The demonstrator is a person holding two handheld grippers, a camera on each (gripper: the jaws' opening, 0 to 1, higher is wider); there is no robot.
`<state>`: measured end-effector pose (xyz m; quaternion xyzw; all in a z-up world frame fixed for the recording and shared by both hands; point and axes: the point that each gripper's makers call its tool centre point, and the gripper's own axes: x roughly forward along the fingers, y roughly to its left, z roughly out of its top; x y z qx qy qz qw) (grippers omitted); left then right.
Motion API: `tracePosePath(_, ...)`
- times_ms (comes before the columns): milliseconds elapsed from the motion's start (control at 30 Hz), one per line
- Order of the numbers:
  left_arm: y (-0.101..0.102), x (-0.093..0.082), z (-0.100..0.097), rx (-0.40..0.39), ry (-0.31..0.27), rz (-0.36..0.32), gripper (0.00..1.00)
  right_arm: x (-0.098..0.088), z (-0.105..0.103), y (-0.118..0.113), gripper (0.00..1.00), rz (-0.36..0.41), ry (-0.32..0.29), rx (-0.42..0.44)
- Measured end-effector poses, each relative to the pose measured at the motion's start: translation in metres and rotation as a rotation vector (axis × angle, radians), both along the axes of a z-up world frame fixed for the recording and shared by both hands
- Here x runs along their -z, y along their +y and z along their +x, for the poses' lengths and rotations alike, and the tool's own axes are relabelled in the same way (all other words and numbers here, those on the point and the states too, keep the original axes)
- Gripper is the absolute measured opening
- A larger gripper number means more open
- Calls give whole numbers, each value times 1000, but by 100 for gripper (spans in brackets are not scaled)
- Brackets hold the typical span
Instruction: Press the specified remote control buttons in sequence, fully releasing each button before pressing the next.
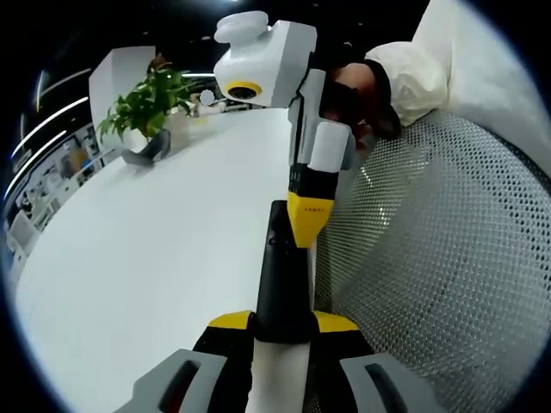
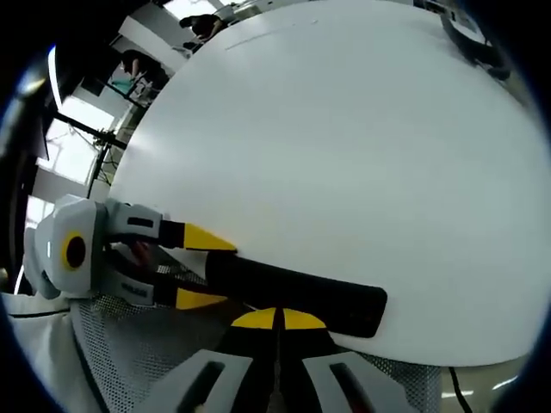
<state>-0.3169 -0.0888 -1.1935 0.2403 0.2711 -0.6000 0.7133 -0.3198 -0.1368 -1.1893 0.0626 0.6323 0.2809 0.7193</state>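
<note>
**Remote clamped at the worktop edge, right tongs closed over it**

Your left tongs (image 1: 282, 331) are clamped on the near end of the black remote (image 1: 281, 275); the yellow pads sit on either side of its body. The remote reaches out from those tongs along the edge of the white worktop (image 1: 155, 258), where the worktop meets a white mesh surface (image 1: 448, 258).

In the left gripper view, your right tongs (image 1: 310, 225) come down from above with their yellow tip at the remote's far end; I cannot tell whether the tip touches it. A hand (image 1: 357, 99) in a dark glove with a white sleeve holds that gripper.

In the right gripper view, the right tongs (image 2: 277, 320) stand together, their yellow pads meeting just in front of the remote (image 2: 297, 297), which lies across the view at the worktop (image 2: 344, 155) edge. The left tongs (image 2: 196, 268) enter from the left, with one yellow finger on each side of the remote's end.

A potted plant (image 1: 148, 107) stands at the far edge of the worktop, well apart from the remote.
</note>
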Motion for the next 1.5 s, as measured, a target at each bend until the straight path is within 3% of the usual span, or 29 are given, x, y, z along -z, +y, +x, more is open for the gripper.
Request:
tracePosePath(433,0,0,-1,10,-4,11,25,0,1,0,0,21,32,37)
tracePosePath(633,0,0,-1,9,-7,15,25,-1,13,4,0,59,-30,61)
tracePosePath(700,0,0,-1,10,-6,15,25,-3,16,9,0,106,-25,73)
tracePosePath(867,0,0,0,11,-3,11,25,-5,20,13,0,140,-46,68)
tracePosePath(1267,0,0,0,10,4,-2,25,-5,15,15,0,136,-42,46)
tracePosePath(1500,0,0,0,9,5,-5,25,-5,16,17,0,118,-77,21)
